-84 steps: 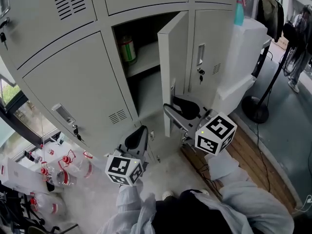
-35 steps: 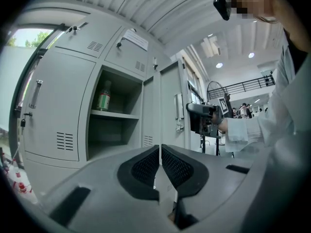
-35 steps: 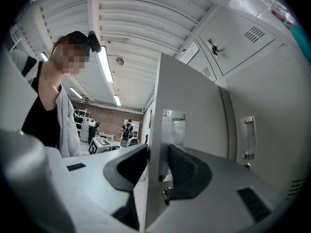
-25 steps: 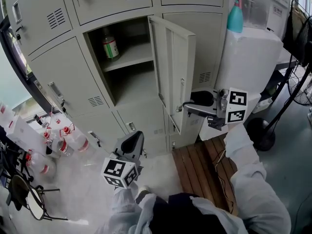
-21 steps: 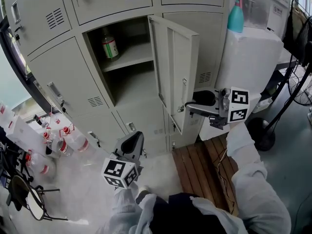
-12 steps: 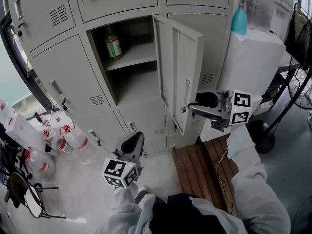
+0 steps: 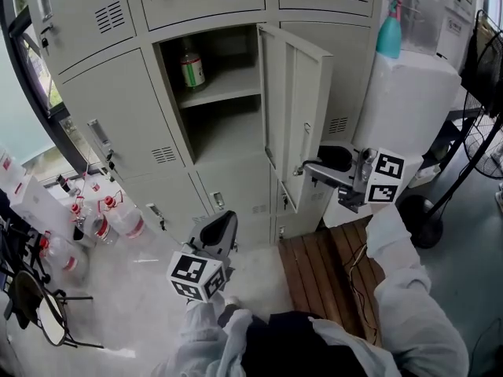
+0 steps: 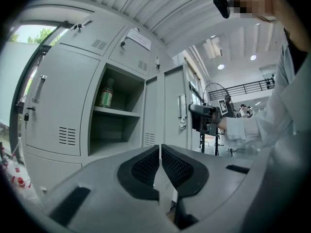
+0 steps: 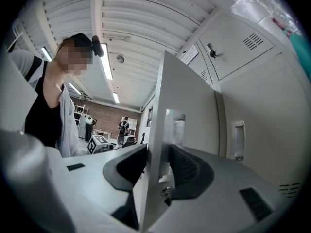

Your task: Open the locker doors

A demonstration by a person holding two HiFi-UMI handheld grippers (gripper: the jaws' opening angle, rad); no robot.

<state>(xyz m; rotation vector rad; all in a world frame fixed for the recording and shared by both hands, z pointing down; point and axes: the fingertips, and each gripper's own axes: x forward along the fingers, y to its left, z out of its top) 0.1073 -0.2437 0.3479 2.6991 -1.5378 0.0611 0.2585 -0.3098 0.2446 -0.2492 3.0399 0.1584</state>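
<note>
Right gripper [image 7: 302, 169] has the free edge of the locker door [image 7: 295, 108] between its jaws, low down by the lock; the jaws are opening, though the pads still look to be on the panel. Left gripper [image 7: 225, 221] hangs low in front of the bottom lockers, jaws pressed together with nothing between them.

I see the door standing upright, its long axis vertical. It is hinged on the right side of its compartment [image 7: 228, 124] and swung well out toward me. Its ribbed inner face looks left and its free edge is nearest me.

Left of the door the opening is clear down to the shelf [image 7: 220, 89], where a bottle [image 7: 191, 67] stands at the back. Right of the door, room is tight: the closed neighbouring locker [image 7: 346, 77] lies behind it, and a white cabinet [image 7: 409, 100] with a teal spray bottle [image 7: 388, 30] on top is near the gripper. Below me lies a wooden platform [image 7: 330, 265], beside bare floor on the left.
</note>
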